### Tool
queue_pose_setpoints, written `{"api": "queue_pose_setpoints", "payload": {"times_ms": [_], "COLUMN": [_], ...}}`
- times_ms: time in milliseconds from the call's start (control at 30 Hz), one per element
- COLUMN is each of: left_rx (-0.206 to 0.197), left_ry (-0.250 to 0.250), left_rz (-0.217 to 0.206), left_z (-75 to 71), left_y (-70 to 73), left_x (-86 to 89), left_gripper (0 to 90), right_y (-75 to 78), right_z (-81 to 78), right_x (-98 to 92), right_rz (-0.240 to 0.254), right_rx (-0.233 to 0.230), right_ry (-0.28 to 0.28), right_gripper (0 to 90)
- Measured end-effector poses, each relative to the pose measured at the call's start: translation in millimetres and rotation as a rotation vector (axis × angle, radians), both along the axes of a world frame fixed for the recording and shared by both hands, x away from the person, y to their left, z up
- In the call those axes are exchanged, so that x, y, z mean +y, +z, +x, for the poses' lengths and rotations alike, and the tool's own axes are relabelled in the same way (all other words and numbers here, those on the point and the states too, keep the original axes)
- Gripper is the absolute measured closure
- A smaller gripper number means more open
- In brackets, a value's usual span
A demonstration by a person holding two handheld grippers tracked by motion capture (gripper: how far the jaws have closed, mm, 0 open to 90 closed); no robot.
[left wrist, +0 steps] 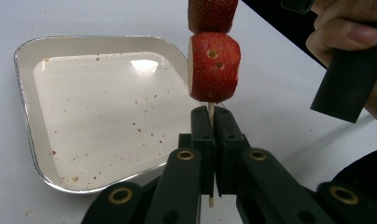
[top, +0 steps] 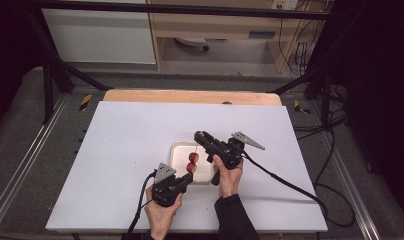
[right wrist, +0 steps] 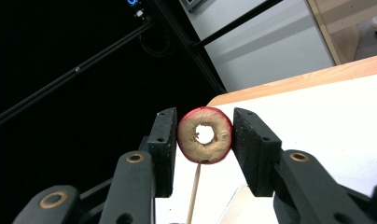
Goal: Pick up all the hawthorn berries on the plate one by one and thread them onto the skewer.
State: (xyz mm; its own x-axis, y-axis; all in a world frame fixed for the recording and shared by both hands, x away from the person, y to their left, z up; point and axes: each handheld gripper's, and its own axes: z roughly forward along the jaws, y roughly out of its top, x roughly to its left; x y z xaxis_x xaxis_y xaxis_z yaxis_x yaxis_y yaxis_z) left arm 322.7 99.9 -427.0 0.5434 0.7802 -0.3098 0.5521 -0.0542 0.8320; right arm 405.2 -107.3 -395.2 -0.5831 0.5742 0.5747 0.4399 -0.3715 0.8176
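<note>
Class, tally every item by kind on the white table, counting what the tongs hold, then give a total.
Strawberry pieces on the skewer: 2
Cored red fruit slice: 1
Wooden skewer: 1
Foil-rimmed tray: 1
Total: 5

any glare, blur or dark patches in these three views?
Left gripper view: glare patch on the tray, near jaws soft. Right gripper view: left half nearly black, fruit ring sharp. High view: side edges dark, table evenly lit, faint shadows, slightly soft overall.
</note>
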Motion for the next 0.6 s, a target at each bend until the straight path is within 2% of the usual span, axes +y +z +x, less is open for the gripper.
{"api": "queue_pose_setpoints", "payload": {"times_ms": [300, 433, 600], "left_rx": [0.014, -0.003, 0.007], "left_ry": [0.01, 0.016, 0.016], "left_rz": [-0.012, -0.027, -0.016], "left_z": [1.5, 0.6, 2.4], "left_y": [-0.4, 1.2, 0.5], "left_x": [-0.4, -0.1, 0.7], "left_gripper": [88.2, 88.2, 88.3], "right_y": [-4.3, -5.2, -8.3], "right_z": [-4.1, -5.2, -7.7], "right_x": [3.2, 3.5, 5.6], "right_rz": [-0.013, -0.023, -0.036], "right_rx": [-0.002, 0.001, 0.0], "right_ry": [0.003, 0.011, 0.015], "right_gripper": [61.8, 61.8, 61.9]}}
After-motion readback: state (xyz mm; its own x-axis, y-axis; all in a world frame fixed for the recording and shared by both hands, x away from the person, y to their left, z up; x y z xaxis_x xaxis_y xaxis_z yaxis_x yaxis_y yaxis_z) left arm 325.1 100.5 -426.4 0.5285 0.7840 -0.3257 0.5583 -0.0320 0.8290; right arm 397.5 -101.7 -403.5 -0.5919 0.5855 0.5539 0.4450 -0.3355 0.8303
